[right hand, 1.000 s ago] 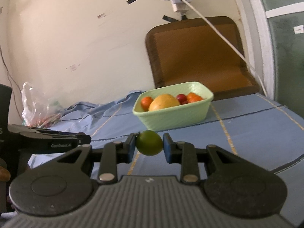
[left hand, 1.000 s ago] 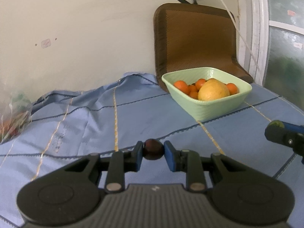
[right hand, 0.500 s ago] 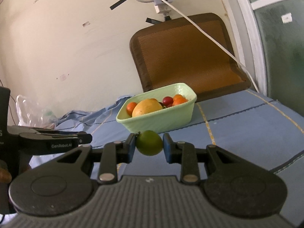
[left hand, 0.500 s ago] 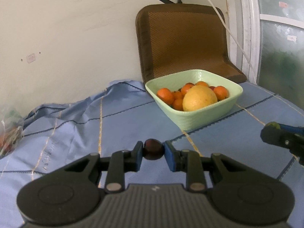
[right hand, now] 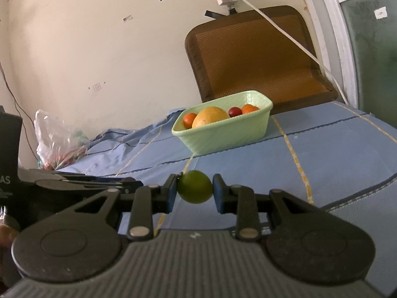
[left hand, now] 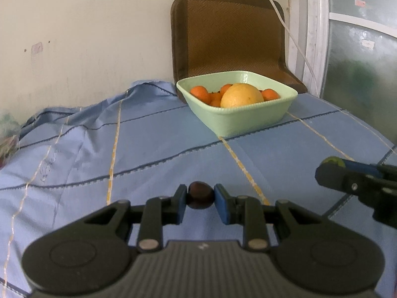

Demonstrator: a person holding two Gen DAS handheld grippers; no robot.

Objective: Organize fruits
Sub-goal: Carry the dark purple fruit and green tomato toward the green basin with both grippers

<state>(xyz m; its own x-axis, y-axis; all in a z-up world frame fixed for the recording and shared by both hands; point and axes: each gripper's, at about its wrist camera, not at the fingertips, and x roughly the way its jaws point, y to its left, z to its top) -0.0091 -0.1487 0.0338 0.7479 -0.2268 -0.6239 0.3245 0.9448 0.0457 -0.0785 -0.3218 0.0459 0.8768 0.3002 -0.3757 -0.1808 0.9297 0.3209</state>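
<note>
Since the earlier frame your left claw [left hand: 200,200], pinching the dark fruit [left hand: 200,195], has closed on the green bowl [left hand: 238,121]. Your right claw [right hand: 194,190] pinches the lime [right hand: 194,186]. Release short and either fruit rolls across the blue cloth [left hand: 148,144].

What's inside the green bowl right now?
The green bowl holds a large yellow-orange fruit, several small orange fruits and one dark red fruit. Anything beneath them is hidden by the pile and the rim.

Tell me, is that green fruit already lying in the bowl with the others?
No, the green fruit is clamped between the right gripper's pads, in front of the pale green bowl and apart from it.
</note>
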